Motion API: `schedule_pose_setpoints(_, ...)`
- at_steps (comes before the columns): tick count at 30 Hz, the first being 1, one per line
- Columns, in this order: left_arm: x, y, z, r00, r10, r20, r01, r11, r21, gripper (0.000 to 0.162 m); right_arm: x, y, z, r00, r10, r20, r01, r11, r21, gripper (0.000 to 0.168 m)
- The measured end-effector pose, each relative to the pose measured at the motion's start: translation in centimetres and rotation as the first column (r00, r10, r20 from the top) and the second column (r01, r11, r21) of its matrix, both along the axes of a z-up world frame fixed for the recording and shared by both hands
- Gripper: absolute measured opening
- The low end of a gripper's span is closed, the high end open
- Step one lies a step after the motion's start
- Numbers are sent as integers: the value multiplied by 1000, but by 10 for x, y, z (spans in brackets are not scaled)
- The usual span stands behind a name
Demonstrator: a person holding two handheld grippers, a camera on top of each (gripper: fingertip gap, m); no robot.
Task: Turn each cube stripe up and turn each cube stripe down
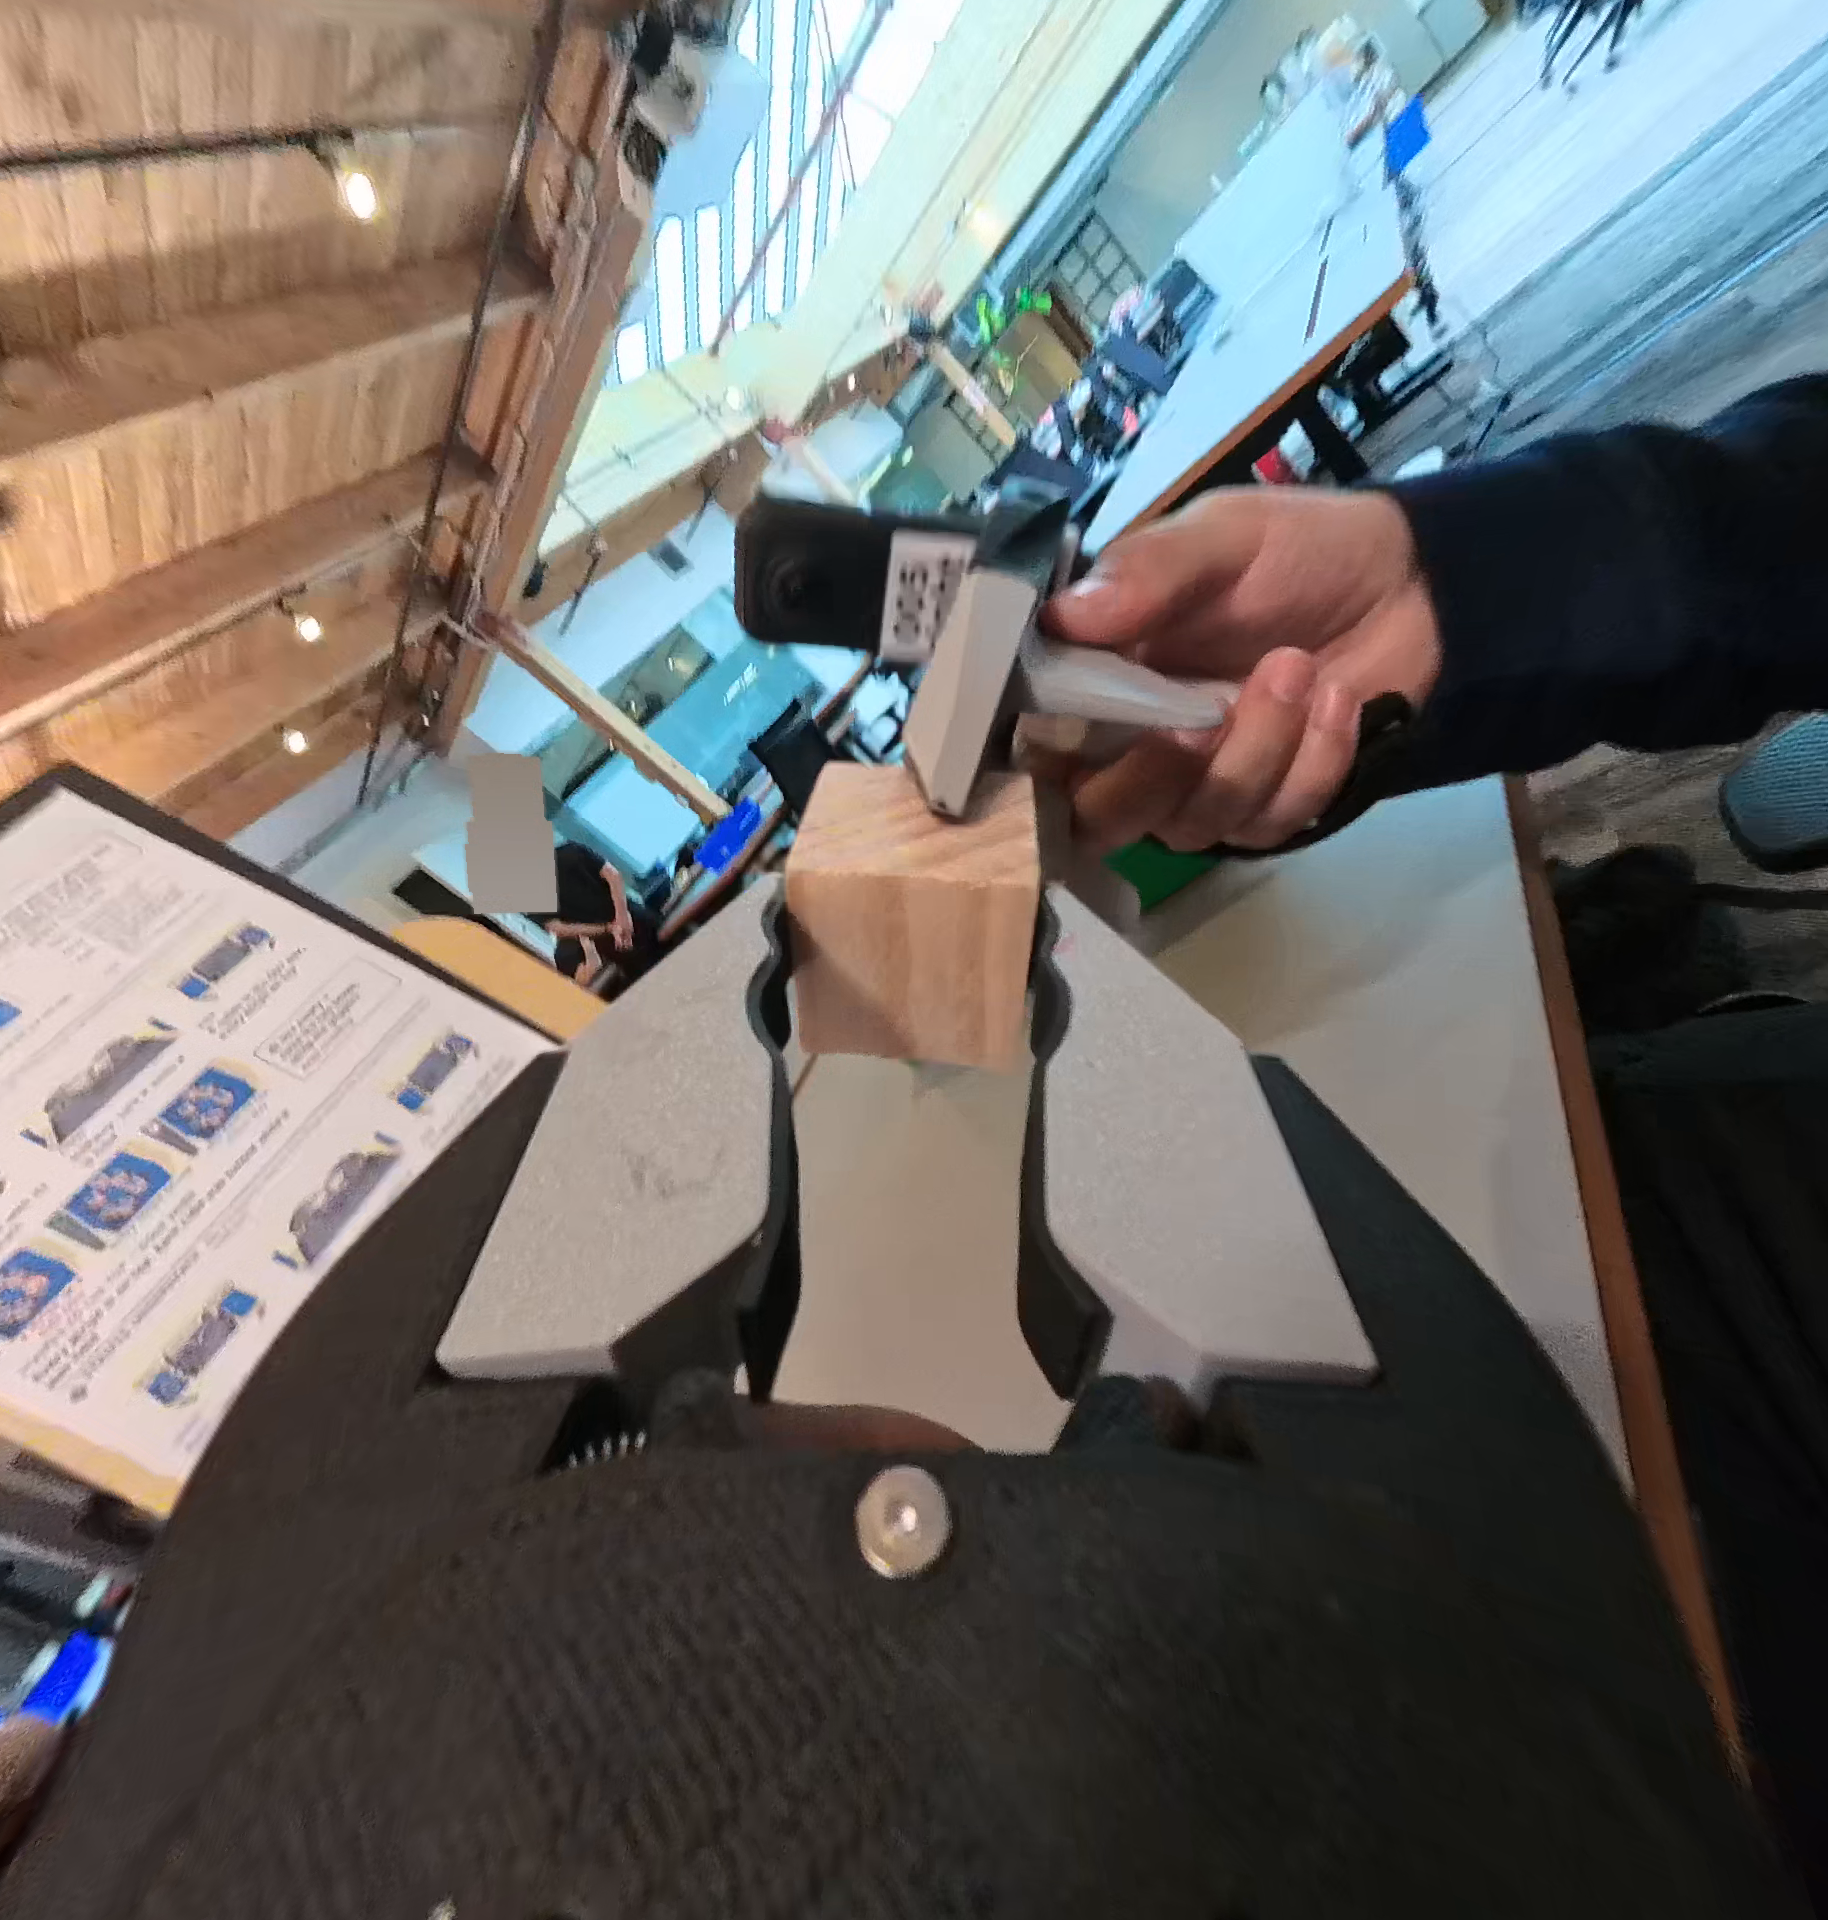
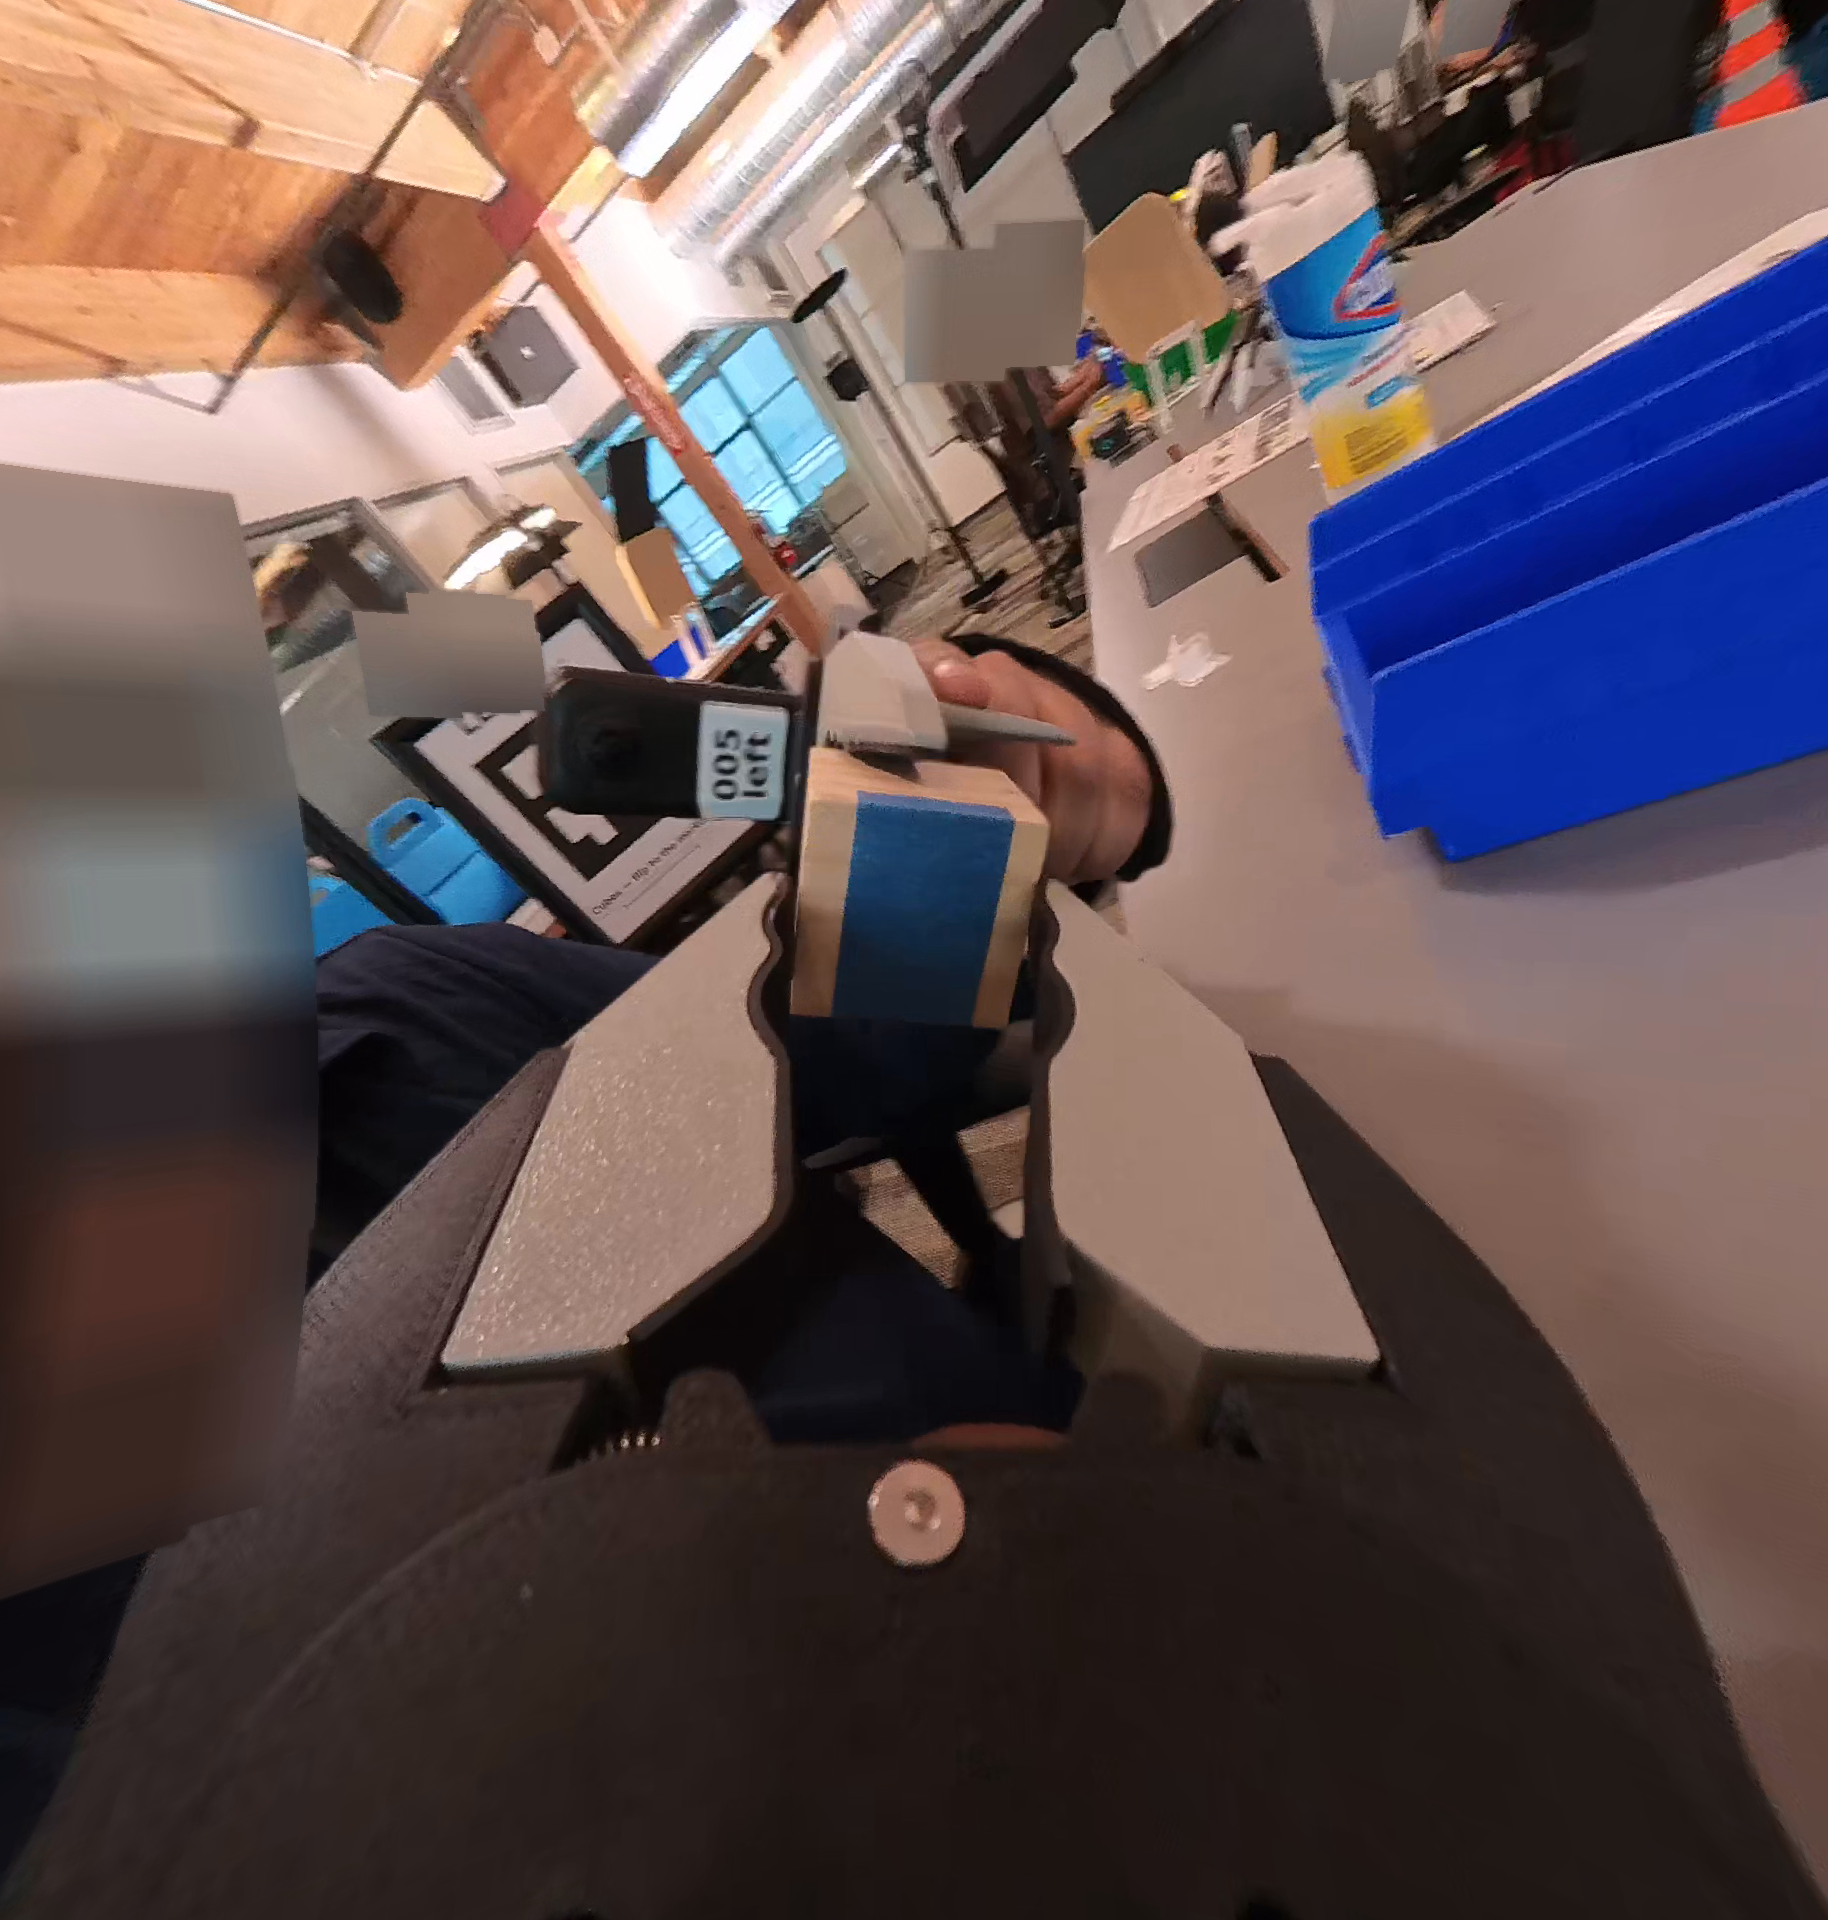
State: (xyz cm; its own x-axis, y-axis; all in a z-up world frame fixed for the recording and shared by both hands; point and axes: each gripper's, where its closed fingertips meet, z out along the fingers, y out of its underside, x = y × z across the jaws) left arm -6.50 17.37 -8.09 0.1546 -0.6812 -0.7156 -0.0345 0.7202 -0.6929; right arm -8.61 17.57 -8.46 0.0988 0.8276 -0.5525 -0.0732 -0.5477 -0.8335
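A wooden cube [image 1: 915, 935] is held in the air above the table. In the right wrist view its face with a blue tape stripe [image 2: 920, 904] points at the camera. In the left wrist view only its plain wood faces show. My left gripper [image 1: 910, 956] is shut on the cube's sides. My right gripper [image 2: 915, 935] is shut on the same cube from the opposite side. Each gripper also shows in the other's view, held by a hand: the right gripper [image 1: 967, 675] and the left gripper [image 2: 868, 696].
A grey table [image 1: 1357, 987] lies below. A printed picture sheet [image 1: 162, 1091] stands at the left. Blue bins [image 2: 1616, 623] and a wipes canister [image 2: 1346, 343] sit on the table to the right. A framed marker board [image 2: 577, 821] stands behind the cube.
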Motion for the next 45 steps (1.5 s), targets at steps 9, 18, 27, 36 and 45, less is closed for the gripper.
schedule_pose_setpoints(9,-12,71,-21,962,229,-146,-266,901,-342,33,164,71,8,685,-680,260,584,727,361,42)
schedule_pose_setpoints(18,-34,110,-20,925,354,-137,-377,813,-443,32,370,79,-90,-14,-731,682,769,429,475,42)
schedule_pose_setpoints(27,-47,143,-46,883,416,-216,-451,631,-632,44,389,92,-170,-98,-519,849,784,486,387,42)
schedule_pose_setpoints(36,-58,149,-43,869,447,-212,-471,616,-631,58,372,89,-96,26,-750,661,822,393,413,51)
schedule_pose_setpoints(45,-107,160,-65,791,550,-268,-578,531,-620,63,319,54,-51,298,-806,511,798,504,330,60)
